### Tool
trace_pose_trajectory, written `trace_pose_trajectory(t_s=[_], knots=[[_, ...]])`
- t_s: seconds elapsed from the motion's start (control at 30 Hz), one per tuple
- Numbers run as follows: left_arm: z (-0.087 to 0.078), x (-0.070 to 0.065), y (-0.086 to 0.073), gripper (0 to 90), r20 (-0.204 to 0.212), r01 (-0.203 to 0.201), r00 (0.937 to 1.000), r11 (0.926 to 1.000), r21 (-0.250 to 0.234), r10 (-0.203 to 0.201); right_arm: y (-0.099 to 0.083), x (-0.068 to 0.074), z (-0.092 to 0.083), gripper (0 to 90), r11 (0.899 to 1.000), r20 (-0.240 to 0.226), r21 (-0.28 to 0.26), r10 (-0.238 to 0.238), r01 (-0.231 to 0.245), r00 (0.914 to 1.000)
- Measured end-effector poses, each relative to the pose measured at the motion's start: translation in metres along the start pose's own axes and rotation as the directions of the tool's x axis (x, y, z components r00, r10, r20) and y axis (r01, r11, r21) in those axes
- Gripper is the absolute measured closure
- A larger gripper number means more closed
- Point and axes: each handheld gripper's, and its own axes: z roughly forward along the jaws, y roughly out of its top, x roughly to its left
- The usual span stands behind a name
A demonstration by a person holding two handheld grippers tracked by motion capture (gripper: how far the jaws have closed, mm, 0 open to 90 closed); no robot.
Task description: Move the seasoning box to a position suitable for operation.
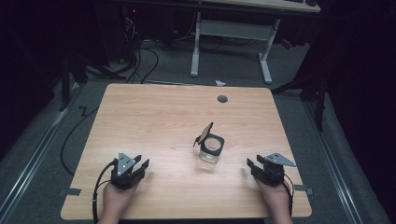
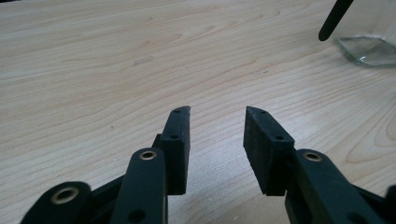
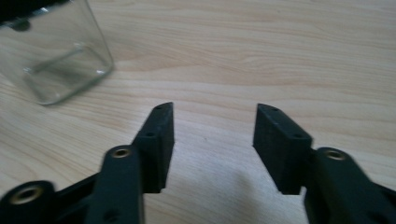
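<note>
Between the jaws of the left gripper [image 2: 217, 112] nothing is sitting but bare wood; the two black pads are standing apart, pointing over the table [image 1: 154, 116] toward its far right. Its twin, the right gripper [image 3: 215, 107], is likewise gaping with nothing in it, its jaws angling toward the far left. Both are resting low at the near edge, well apart, each held from behind by one hand, the left hand [image 1: 113, 198] and the right hand [image 1: 275, 198], coming in from the near side. Each gripper is wearing one grey three-cornered plate and trailing one cable. Between them and a little farther off, one clear glass jar [image 1: 211, 150] is standing upright, its black rim showing and its single hinged lid [image 1: 204, 133] tilting open at its far-left side. One dark round hole [image 1: 222, 99] is lying near the far edge.
</note>
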Motion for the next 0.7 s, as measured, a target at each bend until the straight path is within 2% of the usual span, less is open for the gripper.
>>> trace_pose_trajectory(t_s=[0.1, 0.23, 0.27, 0.33, 0.37, 0.4, 0.43, 0.5, 0.6, 0.7], knots=[[0.0, -0.001, -0.002, 61.3, 0.005, -0.031, 0.9995, 0.9995, 0.006, 0.031, 0.0, 0.003, -0.001, 60.5, 1.0, -0.005, -0.012, 0.004, -0.004, 1.0], [0.001, -0.001, -0.002, 61.1, 0.011, -0.036, 0.9993, 0.9993, 0.007, 0.036, 0.0, 0.008, 0.0, 66.9, 1.0, -0.015, -0.01, -0.011, 0.011, 0.9998], [0.003, -0.001, -0.002, 60.7, 0.011, -0.041, 0.9991, 0.9991, 0.011, 0.041, 0.0, 0.013, 0.0, 71.5, 1.0, -0.022, -0.013, -0.025, 0.025, 0.9994], [0.004, -0.002, -0.002, 60.1, 0.013, -0.039, 0.9992, 0.9989, 0.025, 0.039, 0.001, 0.015, 0.0, 73.0, 0.999, -0.025, -0.014, -0.033, 0.032, 0.9992], [0.004, -0.002, -0.001, 58.8, 0.015, -0.042, 0.999, 0.9986, 0.033, 0.041, 0.001, 0.022, 0.002, 78.1, 0.999, -0.033, -0.021, -0.041, 0.041, 0.9986], [0.004, -0.002, -0.002, 58.8, 0.016, -0.046, 0.9988, 0.9982, 0.038, 0.046, 0.001, 0.022, 0.002, 78.1, 0.999, -0.033, -0.021, -0.041, 0.041, 0.9986], [0.004, -0.002, -0.002, 58.3, 0.013, -0.048, 0.9988, 0.998, 0.042, 0.048, 0.002, 0.026, 0.003, 82.8, 0.998, -0.04, -0.026, -0.057, 0.056, 0.9976], [0.005, -0.001, -0.001, 57.2, 0.013, -0.029, 0.9995, 0.998, 0.056, 0.028, 0.004, 0.04, 0.005, 90.0, 0.996, -0.06, -0.038, -0.082, 0.08, 0.9949], [0.005, 0.001, 0.001, 56.4, 0.014, 0.004, 0.9999, 0.998, 0.062, -0.004, 0.006, 0.048, 0.008, 90.0, 0.995, -0.07, -0.042, -0.097, 0.094, 0.9928], [0.005, 0.0, 0.001, 54.5, 0.017, 0.007, 0.9998, 0.9981, 0.061, -0.008, 0.008, 0.064, 0.015, 90.0, 0.995, -0.077, -0.041, -0.097, 0.094, 0.9923]])
